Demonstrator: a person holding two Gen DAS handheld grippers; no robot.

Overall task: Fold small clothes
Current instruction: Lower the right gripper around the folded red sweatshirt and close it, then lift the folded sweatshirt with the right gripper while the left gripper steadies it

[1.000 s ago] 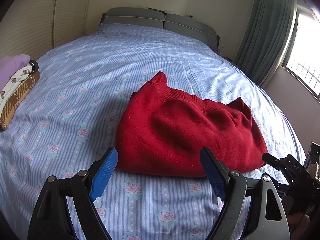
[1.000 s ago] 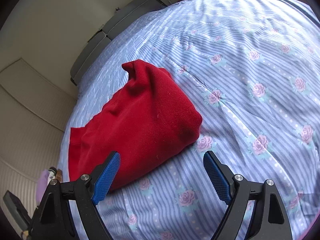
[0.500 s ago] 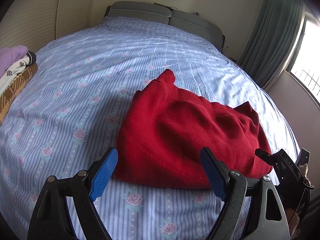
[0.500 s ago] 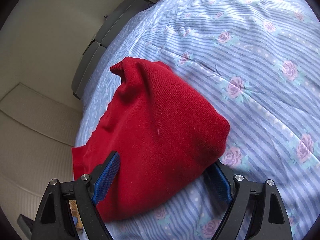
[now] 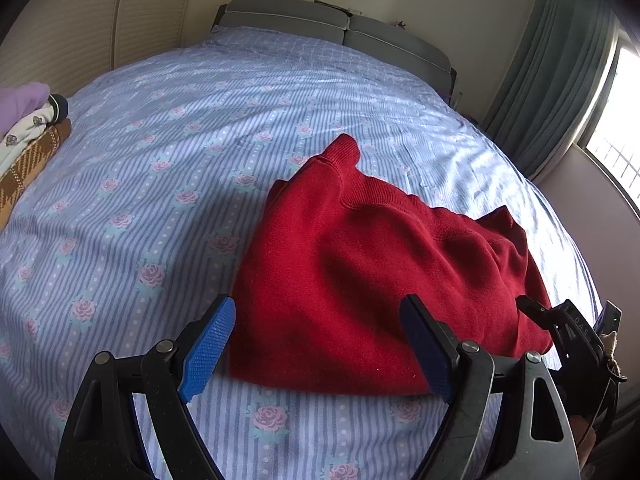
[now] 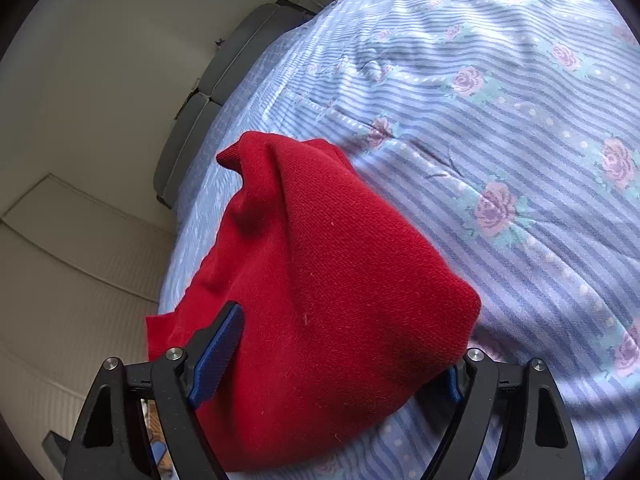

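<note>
Knitwear, soft and thick: the red sweater [image 5: 360, 280] looked floppy, so you should have gripped its folded lower edge. Your left tongs [image 5: 320, 352] and right tongs [image 6: 336, 364] gaped, holding nothing.

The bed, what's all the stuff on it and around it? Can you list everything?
Sweater: one, red, folded on the sheet near the grippers.
Sheet: one, blue striped with roses, covers the bed.
Clothes pile: one, purple, white and brown, far left.
Headboard: one, grey, far end.
Curtain: one, grey-green, right, beside the window.
Window: one, bright, far right.
Left gripper: open, blue pads.
Right gripper: open around the sweater's corner.
</note>
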